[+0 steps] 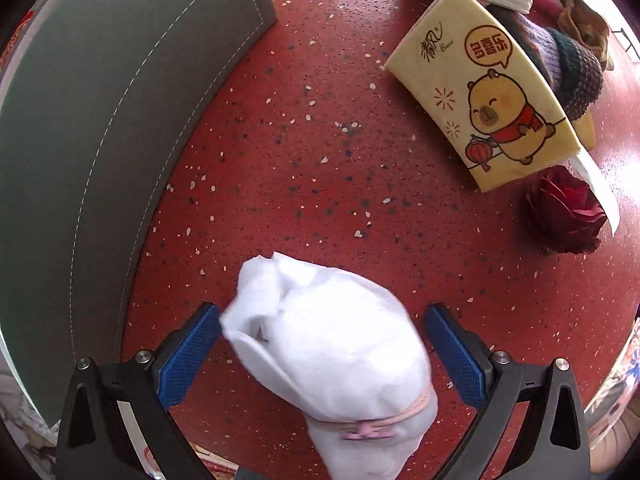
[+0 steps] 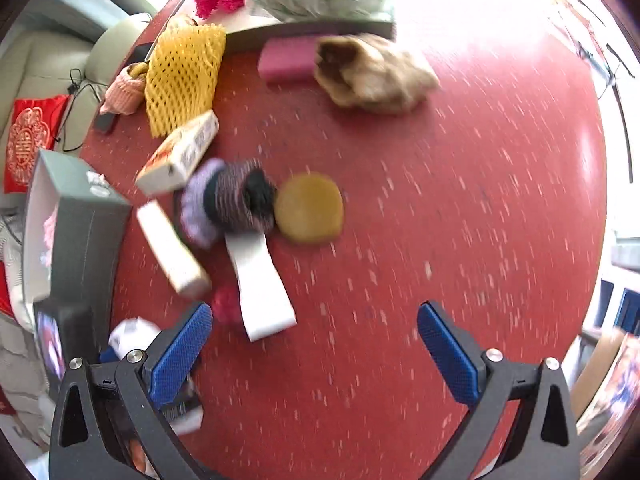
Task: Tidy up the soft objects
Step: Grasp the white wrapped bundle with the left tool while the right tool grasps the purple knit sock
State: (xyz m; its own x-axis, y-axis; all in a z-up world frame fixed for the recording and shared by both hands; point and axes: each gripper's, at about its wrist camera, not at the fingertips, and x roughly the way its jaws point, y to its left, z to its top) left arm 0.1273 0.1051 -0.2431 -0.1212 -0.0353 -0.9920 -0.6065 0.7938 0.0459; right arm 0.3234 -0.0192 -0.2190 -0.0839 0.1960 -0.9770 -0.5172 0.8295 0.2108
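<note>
In the left wrist view a white cloth pouch (image 1: 336, 340) tied with a pink cord lies on the red table between the open fingers of my left gripper (image 1: 324, 350); the left pad touches its edge, the right pad stands apart. A grey box (image 1: 100, 128) stands to the left. My right gripper (image 2: 314, 350) is open and empty above bare red table (image 2: 440, 220). Ahead of it lie a striped knit hat (image 2: 232, 200), a yellow round sponge (image 2: 309, 208), a red fabric rose (image 2: 226, 304) and a white strip (image 2: 262, 284).
A tissue pack with a cartoon bear (image 1: 488, 92), the knit hat (image 1: 568, 68) and the rose (image 1: 566, 210) lie right of the left gripper. Farther in the right view: yellow foam net (image 2: 182, 76), pink sponge (image 2: 286, 60), brown plush cloth (image 2: 372, 76), grey box (image 2: 76, 224), small cartons (image 2: 178, 156).
</note>
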